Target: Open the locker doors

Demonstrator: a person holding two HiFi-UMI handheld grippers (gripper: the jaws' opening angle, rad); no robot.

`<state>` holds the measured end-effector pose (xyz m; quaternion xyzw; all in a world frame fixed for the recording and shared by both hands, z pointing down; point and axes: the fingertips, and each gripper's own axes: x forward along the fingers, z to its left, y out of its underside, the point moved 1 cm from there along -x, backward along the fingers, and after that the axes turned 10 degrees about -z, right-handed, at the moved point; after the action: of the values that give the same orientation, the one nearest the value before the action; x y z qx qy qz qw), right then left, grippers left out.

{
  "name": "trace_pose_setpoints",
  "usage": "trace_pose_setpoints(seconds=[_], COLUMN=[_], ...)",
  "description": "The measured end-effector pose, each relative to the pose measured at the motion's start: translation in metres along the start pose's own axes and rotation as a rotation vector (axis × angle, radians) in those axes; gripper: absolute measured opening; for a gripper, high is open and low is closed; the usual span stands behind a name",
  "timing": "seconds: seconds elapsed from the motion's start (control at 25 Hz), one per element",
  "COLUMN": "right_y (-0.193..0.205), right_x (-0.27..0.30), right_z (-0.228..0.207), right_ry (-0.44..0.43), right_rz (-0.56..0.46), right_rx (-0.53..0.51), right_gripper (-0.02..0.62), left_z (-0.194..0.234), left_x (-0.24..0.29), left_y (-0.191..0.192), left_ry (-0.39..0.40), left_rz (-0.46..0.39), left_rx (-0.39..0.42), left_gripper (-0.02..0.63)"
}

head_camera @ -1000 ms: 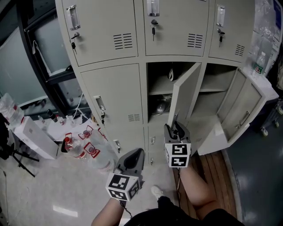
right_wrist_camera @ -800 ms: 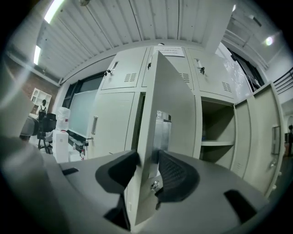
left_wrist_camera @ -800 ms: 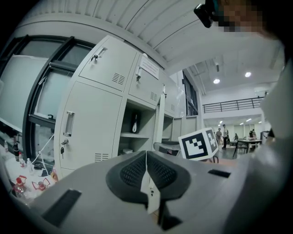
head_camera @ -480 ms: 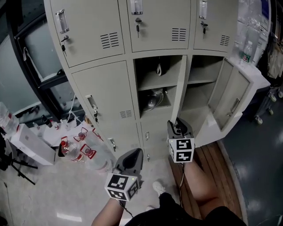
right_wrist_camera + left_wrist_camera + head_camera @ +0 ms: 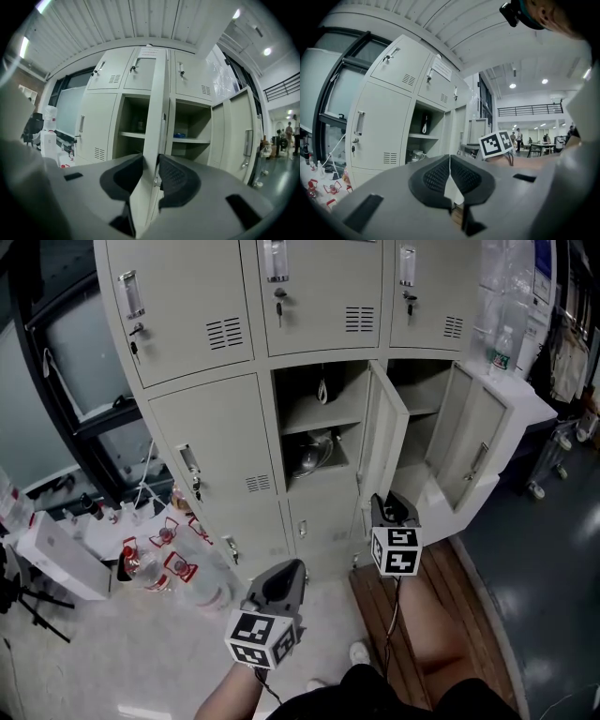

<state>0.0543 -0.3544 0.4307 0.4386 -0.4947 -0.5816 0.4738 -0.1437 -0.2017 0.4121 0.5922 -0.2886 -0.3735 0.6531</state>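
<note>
A beige locker bank (image 5: 220, 451) stands ahead. The middle-row centre door (image 5: 384, 442) is swung out, its free edge (image 5: 157, 117) running down between the pads of my right gripper (image 5: 387, 502) (image 5: 151, 176). Those jaws have just been closing and now pinch that edge. The open compartment shows a shelf and a metal bowl (image 5: 309, 457). The locker door to its right (image 5: 469, 442) hangs wide open. My left gripper (image 5: 286, 570) (image 5: 449, 171) is lower and to the left, away from the lockers, shut with nothing in it. The middle-row left door is closed.
The top-row doors (image 5: 309, 296) are closed, with keys in their locks. Bottles with red labels (image 5: 155, 563) and a white box (image 5: 61, 554) lie on the floor at the left. A wooden platform (image 5: 422, 615) lies under the open doors at the right.
My right gripper has drawn back and to the right at the centre door's edge, and the door has swung further out. The left gripper keeps its place in the picture.
</note>
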Motion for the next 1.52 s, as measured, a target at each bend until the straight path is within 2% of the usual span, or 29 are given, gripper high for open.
trace_pose_setpoints(seconds=[0.36,0.72,0.76,0.84,0.88,1.16,1.52], right_y=[0.007,0.012,0.014,0.018,0.018,-0.011,-0.050], right_x=[-0.011,-0.021,-0.025,-0.036,-0.043,-0.103,-0.194], right_z=[-0.039,-0.050,-0.052,-0.058,-0.060,-0.068,-0.060], right_ry=[0.035,-0.058,-0.064,-0.072,-0.082,-0.224,-0.419], right_rz=[0.044,0.064,0.068,0.075,0.073,0.008,-0.077], right_rx=[0.057,0.055,0.054,0.063,0.073,0.152,0.155], right_gripper=[0.086,0.089,0.084,0.012,0.012,0.000,0.000], left_z=[-0.024,-0.060,-0.065,-0.075,-0.081,-0.112,-0.175], left_x=[-0.003,0.000,0.000,0.000,0.000,-0.002,-0.026], left_y=[-0.009,-0.009,-0.009,-0.009,-0.009,-0.013,-0.005], left_ry=[0.007,-0.055,-0.064,-0.083,-0.092,-0.169,-0.250], left_rz=[-0.019,-0.035,-0.037,-0.040,-0.043,-0.077,-0.086], left_rx=[0.010,-0.003,-0.001,0.000,0.001,-0.003,0.007], left_gripper=[0.003,0.003,0.003,0.003,0.003,0.003,0.003])
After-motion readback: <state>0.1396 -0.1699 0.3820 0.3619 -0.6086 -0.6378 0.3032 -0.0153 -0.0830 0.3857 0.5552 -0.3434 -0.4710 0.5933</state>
